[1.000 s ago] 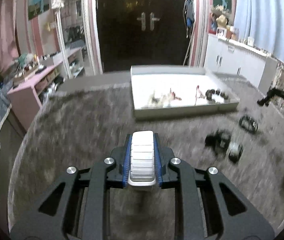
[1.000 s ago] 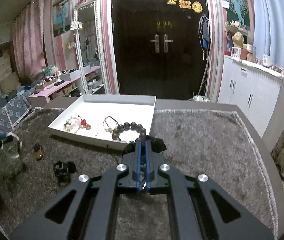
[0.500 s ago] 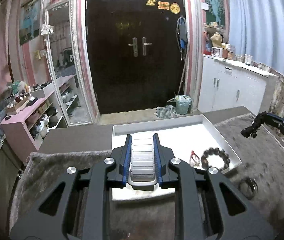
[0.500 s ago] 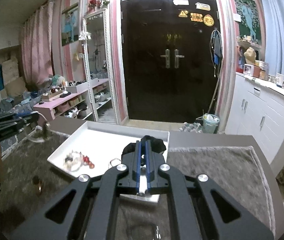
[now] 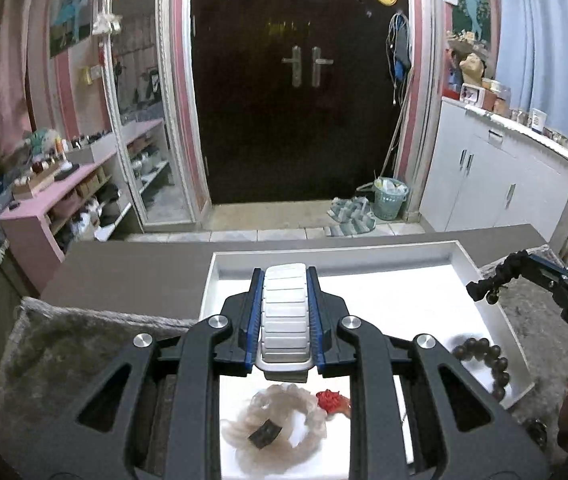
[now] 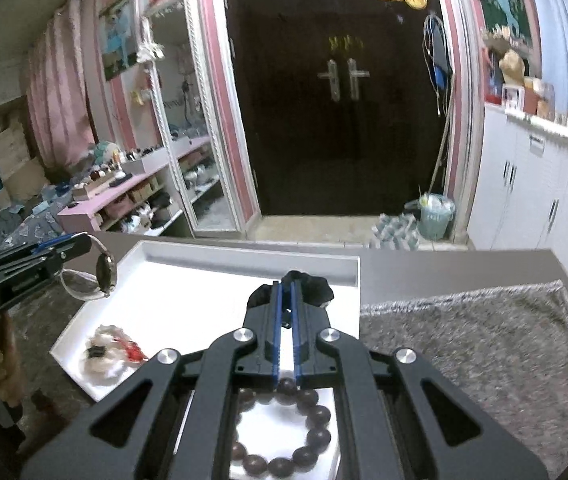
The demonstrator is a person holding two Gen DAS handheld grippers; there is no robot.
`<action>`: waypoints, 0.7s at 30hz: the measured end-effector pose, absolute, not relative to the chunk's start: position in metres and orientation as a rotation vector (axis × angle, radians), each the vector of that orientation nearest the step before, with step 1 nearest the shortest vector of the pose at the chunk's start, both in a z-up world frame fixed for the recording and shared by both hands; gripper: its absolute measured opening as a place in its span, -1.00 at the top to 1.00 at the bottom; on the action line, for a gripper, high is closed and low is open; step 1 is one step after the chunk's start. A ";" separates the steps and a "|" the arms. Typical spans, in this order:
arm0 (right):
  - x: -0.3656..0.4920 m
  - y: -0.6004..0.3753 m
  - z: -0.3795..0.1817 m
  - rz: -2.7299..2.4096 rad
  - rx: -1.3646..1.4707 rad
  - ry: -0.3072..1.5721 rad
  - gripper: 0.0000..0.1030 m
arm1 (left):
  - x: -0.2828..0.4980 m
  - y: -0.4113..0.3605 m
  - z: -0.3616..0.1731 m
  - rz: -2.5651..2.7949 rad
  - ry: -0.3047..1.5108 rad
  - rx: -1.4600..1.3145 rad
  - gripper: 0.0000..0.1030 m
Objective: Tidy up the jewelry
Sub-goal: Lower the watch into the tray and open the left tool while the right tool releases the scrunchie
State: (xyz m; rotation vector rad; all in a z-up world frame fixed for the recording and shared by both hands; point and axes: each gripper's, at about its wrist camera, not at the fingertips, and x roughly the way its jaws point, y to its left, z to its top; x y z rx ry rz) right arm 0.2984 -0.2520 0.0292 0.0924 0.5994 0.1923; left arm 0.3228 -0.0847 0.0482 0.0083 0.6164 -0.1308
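My left gripper (image 5: 286, 280) is shut on a silver watch with a white link band (image 5: 286, 316) and holds it above the white tray (image 5: 364, 258). The watch also shows in the right wrist view (image 6: 101, 276). My right gripper (image 6: 287, 286) is shut on a black scrunchie (image 6: 318, 284), also above the tray (image 6: 243, 258). In the tray lie a dark wooden bead bracelet (image 6: 316, 436), a pale fluffy hair tie (image 5: 275, 428) and a small red piece (image 5: 332, 400).
The tray sits on a grey furry mat (image 6: 476, 356) on a grey tabletop (image 5: 131, 272). Beyond the table's far edge are a dark double door, a pink shelf unit at the left and white cabinets at the right.
Both grippers have risen and moved forward over the tray with their items still held. The loose jewelry on the mat has dropped out of view.
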 end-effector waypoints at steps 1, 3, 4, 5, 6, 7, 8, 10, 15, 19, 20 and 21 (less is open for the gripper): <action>0.304 -0.252 0.024 0.186 0.089 0.615 0.94 | 0.329 -0.086 0.041 -0.132 0.630 0.005 0.63; 0.313 -0.254 0.010 0.168 0.089 0.650 0.94 | 0.338 -0.089 0.030 -0.135 0.652 0.013 0.64; 0.317 -0.255 0.003 0.159 0.087 0.671 0.94 | 0.343 -0.090 0.024 -0.139 0.665 0.014 0.64; 0.319 -0.255 -0.001 0.152 0.087 0.684 0.94 | 0.347 -0.092 0.018 -0.143 0.676 0.015 0.64; 0.322 -0.255 -0.007 0.150 0.086 0.706 0.94 | 0.350 -0.093 0.012 -0.148 0.693 0.015 0.63; 0.323 -0.254 -0.011 0.152 0.083 0.724 0.94 | 0.352 -0.093 0.008 -0.151 0.704 0.014 0.63; 0.325 -0.253 -0.015 0.149 0.077 0.739 0.94 | 0.353 -0.094 0.003 -0.156 0.719 0.018 0.63; 0.327 -0.250 -0.021 0.149 0.064 0.771 0.94 | 0.355 -0.095 -0.005 -0.161 0.740 0.015 0.63; 0.330 -0.251 -0.032 0.147 0.047 0.817 0.94 | 0.357 -0.102 -0.015 -0.160 0.764 0.038 0.63; 0.330 -0.254 -0.034 0.160 0.057 0.828 0.88 | 0.357 -0.104 -0.021 -0.159 0.771 0.050 0.63; 0.329 -0.254 -0.035 0.168 0.063 0.835 0.87 | 0.359 -0.105 -0.022 -0.158 0.777 0.051 0.63; 0.330 -0.255 -0.035 0.177 0.070 0.842 0.87 | 0.360 -0.105 -0.023 -0.155 0.780 0.053 0.62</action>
